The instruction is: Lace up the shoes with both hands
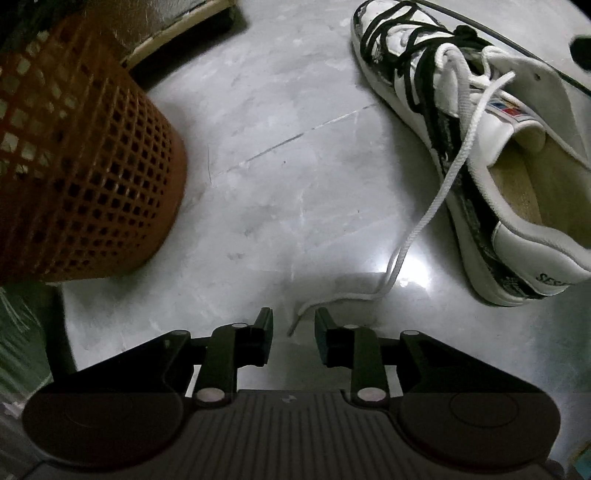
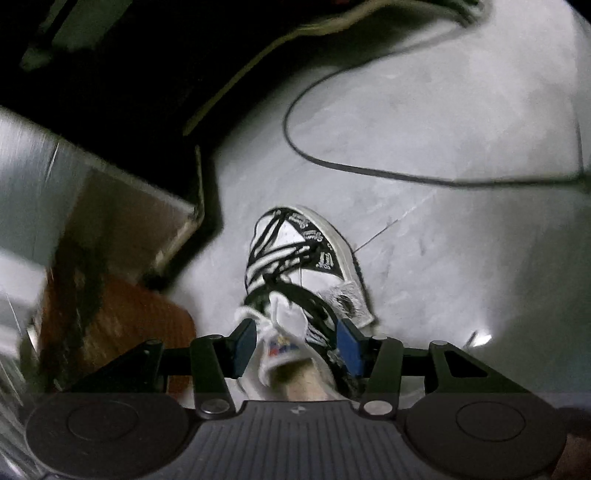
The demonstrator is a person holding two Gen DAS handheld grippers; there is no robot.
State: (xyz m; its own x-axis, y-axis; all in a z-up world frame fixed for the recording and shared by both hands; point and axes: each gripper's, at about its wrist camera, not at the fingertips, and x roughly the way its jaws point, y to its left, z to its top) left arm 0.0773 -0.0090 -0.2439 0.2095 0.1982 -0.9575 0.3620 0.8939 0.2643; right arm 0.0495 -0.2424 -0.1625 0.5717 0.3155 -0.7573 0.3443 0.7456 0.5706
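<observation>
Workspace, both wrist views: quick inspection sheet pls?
Surface: pale marbled floor, glossy, with a glare patch.
Job's things: white sneaker with black trim, lying on the floor; white lace trails loose from the eyelets to the floor, its tip between the left gripper's fingers.
Clutter: orange mesh basket left of the shoe.
Grippers: left gripper open, not closed on the lace; right gripper open, straddling the shoe's tongue.
Cables: thin black cable looping on the floor beyond the toe.
Surroundings: dark furniture base, dimly lit.
</observation>
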